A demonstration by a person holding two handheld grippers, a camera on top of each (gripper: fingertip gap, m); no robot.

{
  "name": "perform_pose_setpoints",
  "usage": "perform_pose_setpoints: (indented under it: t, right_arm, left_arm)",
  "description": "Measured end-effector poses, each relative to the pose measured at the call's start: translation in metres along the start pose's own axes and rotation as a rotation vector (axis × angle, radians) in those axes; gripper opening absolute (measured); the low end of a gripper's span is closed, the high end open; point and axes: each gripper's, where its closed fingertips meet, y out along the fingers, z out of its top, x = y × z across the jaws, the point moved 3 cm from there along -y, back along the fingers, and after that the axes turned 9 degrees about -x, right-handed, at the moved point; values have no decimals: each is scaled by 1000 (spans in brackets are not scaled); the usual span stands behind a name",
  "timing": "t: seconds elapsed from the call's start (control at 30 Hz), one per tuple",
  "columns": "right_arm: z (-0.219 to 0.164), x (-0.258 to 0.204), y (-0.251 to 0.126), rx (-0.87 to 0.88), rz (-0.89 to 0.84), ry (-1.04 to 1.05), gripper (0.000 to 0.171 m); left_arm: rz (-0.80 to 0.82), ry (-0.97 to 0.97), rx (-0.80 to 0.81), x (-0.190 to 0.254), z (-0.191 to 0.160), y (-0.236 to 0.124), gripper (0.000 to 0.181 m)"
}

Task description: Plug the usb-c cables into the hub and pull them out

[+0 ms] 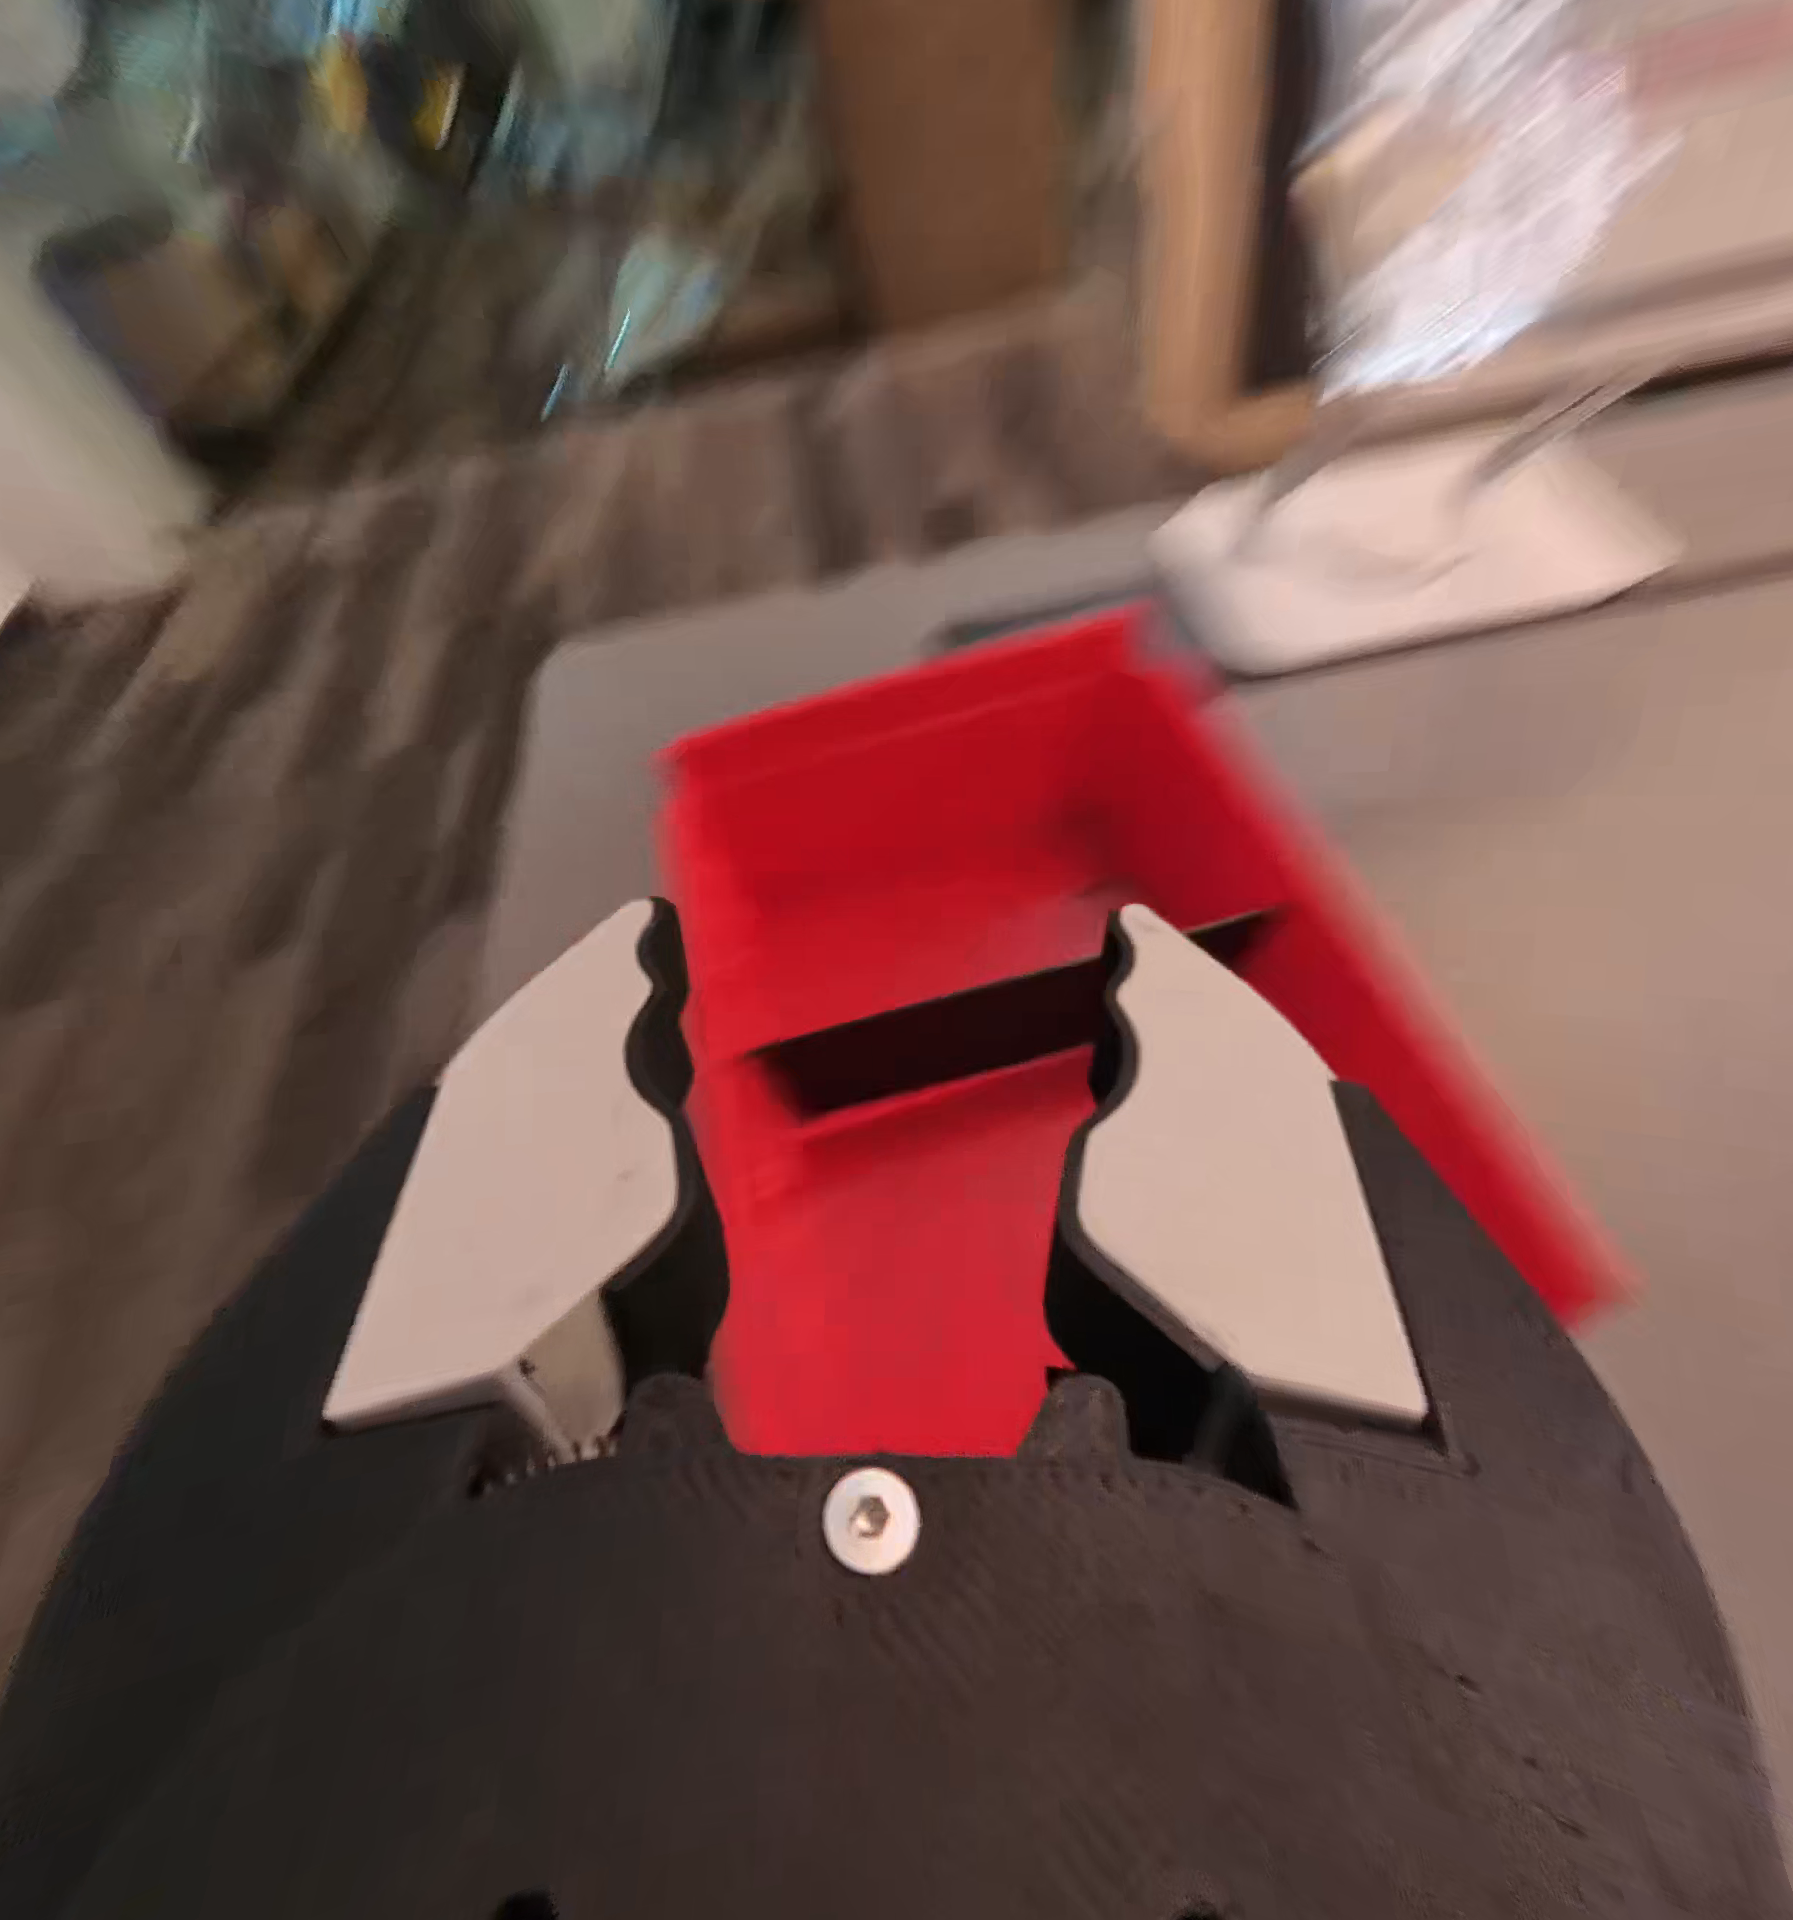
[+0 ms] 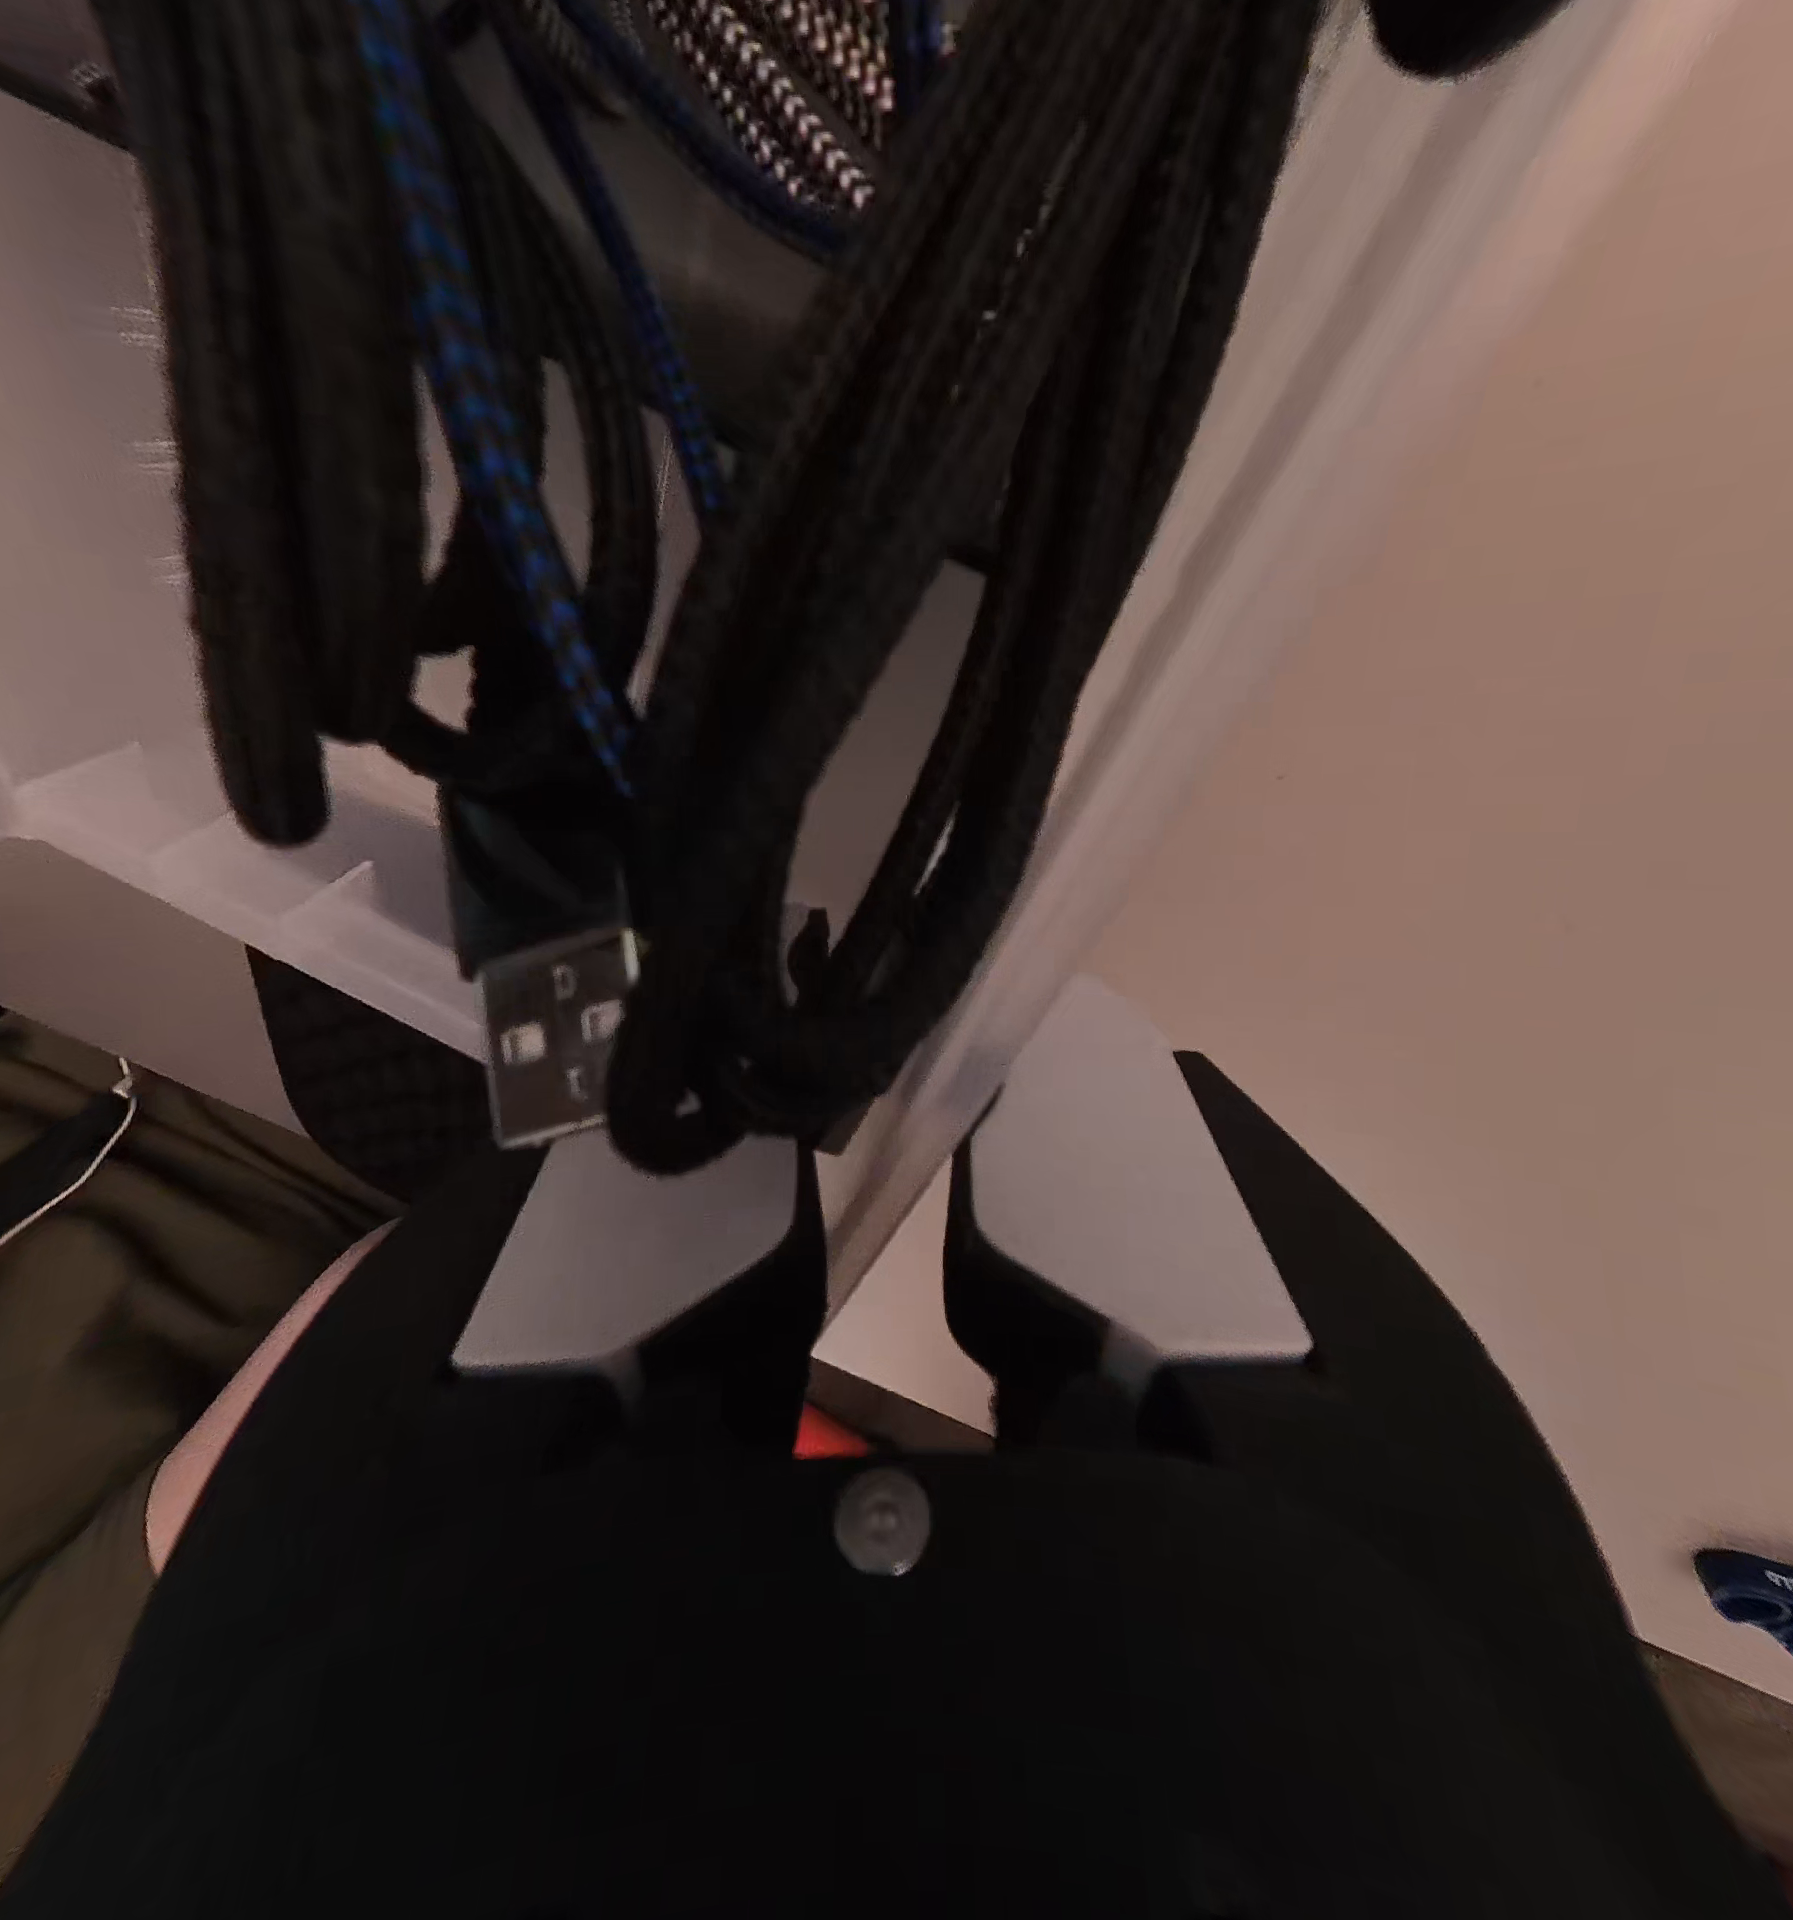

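Tongs spread on both sides, my left gripper [image 1: 887, 1023] over the red holder [image 1: 985, 935], my right gripper [image 2: 996, 1132] just under the bundled cables [image 2: 871, 644], hub unseen, so I judge picking one plug comes next.

- the room behind the red holder [image 1: 975, 935] is smeared by motion blur.
- the black cables [image 2: 871, 520] run off the top edge.
- the right gripper [image 2: 887, 1122] has its left fingertip hidden behind a cable loop.
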Motion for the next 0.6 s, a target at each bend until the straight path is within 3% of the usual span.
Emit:
perform_pose_setpoints:
  t: [0.07,0.13,0.2,0.27,0.33,0.43,0.5,0.6]
  right_arm:
    - [0,0,1,-3,0,3,20]
    - [0,0,1,2,7,12,19]
    - [0,1,1,7,15,21,18]
    - [0,0,2,-1,17,32,17]
    - [-1,0,3,-13,-2,35,15]
    - [0,1,4,-48,-32,33,14]
    - [-1,1,4,-59,-32,48,13]
    - [-1,1,4,-57,-39,43,13]
  left_arm:
    - [76,-62,-182,-41,-11,14,76]
    - [28,-211,-289,-60,-24,27,73]
    - [-117,-376,-251,-55,-31,37,61]
    - [-181,-454,-204,-49,-33,42,61]
    - [-62,-409,-324,-60,-43,39,84]
    - [125,-304,-346,-80,-55,31,77]
    - [115,-318,-399,-86,-69,39,79]
    - [-35,-349,-549,-79,-98,60,71]
